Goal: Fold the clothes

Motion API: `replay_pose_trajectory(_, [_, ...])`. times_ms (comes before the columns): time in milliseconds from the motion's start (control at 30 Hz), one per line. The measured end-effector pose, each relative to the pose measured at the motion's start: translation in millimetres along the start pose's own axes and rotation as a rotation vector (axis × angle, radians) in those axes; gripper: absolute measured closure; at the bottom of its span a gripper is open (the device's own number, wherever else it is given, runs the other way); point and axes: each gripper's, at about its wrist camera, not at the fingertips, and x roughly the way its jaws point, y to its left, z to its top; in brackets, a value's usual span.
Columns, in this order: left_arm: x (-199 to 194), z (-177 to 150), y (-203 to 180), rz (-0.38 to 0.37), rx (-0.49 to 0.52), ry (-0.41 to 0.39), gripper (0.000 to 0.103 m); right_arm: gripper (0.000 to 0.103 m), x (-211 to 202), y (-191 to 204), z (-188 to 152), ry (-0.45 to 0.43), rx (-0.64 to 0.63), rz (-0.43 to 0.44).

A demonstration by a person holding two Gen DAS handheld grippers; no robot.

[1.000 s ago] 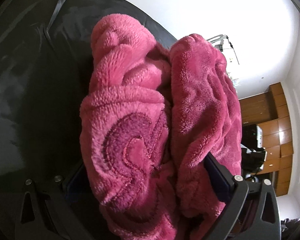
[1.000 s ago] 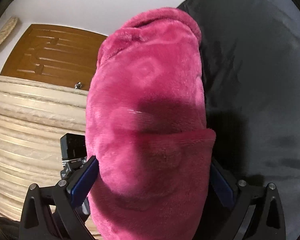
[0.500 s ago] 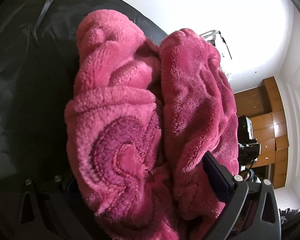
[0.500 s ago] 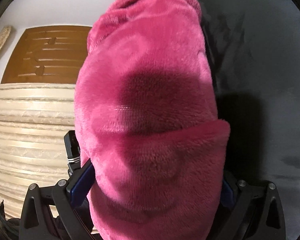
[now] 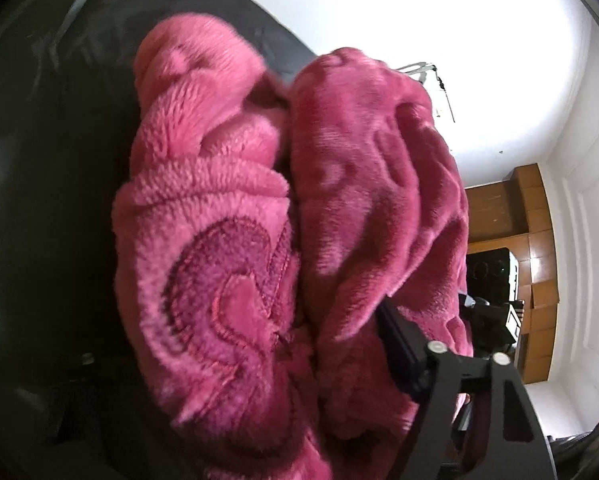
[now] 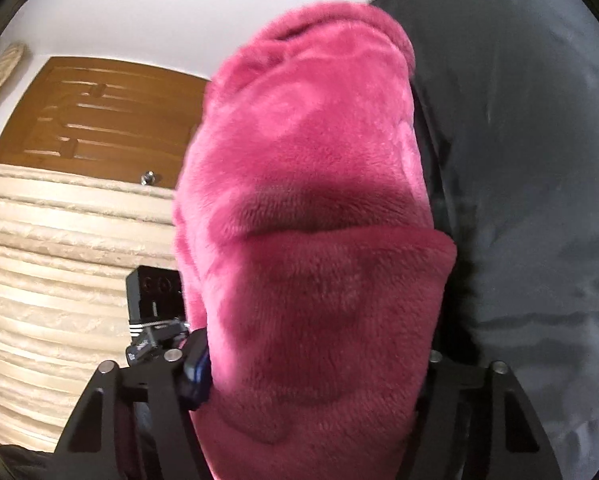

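Against the black sheet, in the left wrist view, the pink fleece garment is bunching into two thick rolls and filling most of the frame. The left gripper is clamping this bulk; its jaws have just been closing on the fleece, so the bundle can be carried as one mass. One dark finger is pressing into the right roll, while the other is lying hidden beneath the pile. Plush, deep-napped fabric is showing stitched swirl embroidery.

Beside the black sheet, in the right wrist view, the right gripper is likewise squeezing a folded end of the garment, its jaws having just closed inward. A rounded fold is overlapping nearest the camera.
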Motion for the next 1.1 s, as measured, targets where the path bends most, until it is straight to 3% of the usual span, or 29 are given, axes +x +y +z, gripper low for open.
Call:
replay_pose_trajectory(200, [20.4,-4.5,-59.3,-0.034,0.055,-0.012,0.029,0.035,-51.8,8.2,4.2,-0.088,-0.061,-0.021])
replay_pose_trajectory(400, [81.4,-19.8,-137.2,-0.058,0.116,-0.002,0.028,0.035,-132.4,-21.2,4.6,-0.155,-0.091,-0.049])
replay_pose_trajectory(833, [280.5,-47.4,-318.6,-0.015,0.172,0.01,0.032,0.035,-323.3,-167.3,34.3,-0.255,-0.056,-0.114])
replay_pose_trajectory(1000, [335.9,-41.7,-360.1,0.033,0.205,0.022,0.035,0.035,-351.0,-202.6,50.0,-0.279,-0.034,-0.154])
replay_pose_trajectory(1100, [356.9,-40.3,-370.7,0.06,0.205,0.028,0.035,0.035,-390.9,-245.9,61.2,-0.277,-0.026,-0.168])
